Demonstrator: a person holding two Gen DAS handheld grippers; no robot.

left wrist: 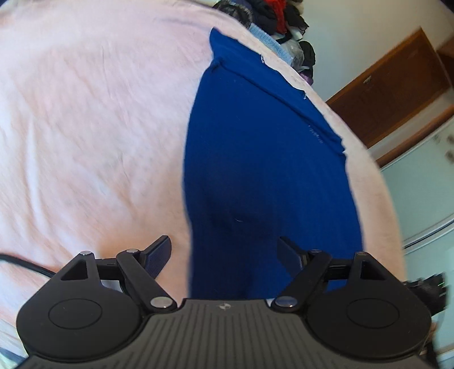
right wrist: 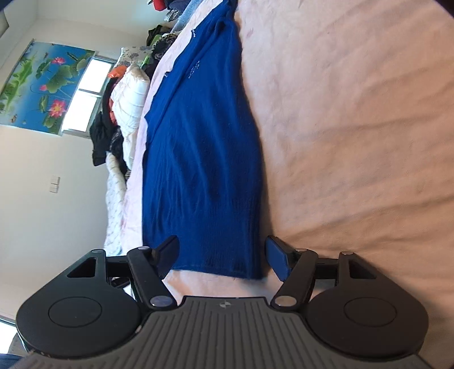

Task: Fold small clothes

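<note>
A royal-blue garment lies flat and folded lengthwise as a long strip on the pale pink bed sheet. My left gripper hovers open over one end of it, the jaws wide apart with nothing pinched between them. From the other end, the same blue garment stretches away across the sheet. My right gripper is open just above the near hem, the jaws straddling the cloth's width without pressing on it.
A heap of dark and red clothes sits at the bed's far edge, near a wooden cabinet. In the right wrist view, piled clothes and white quilts line the bed's left side under a window and a lotus poster.
</note>
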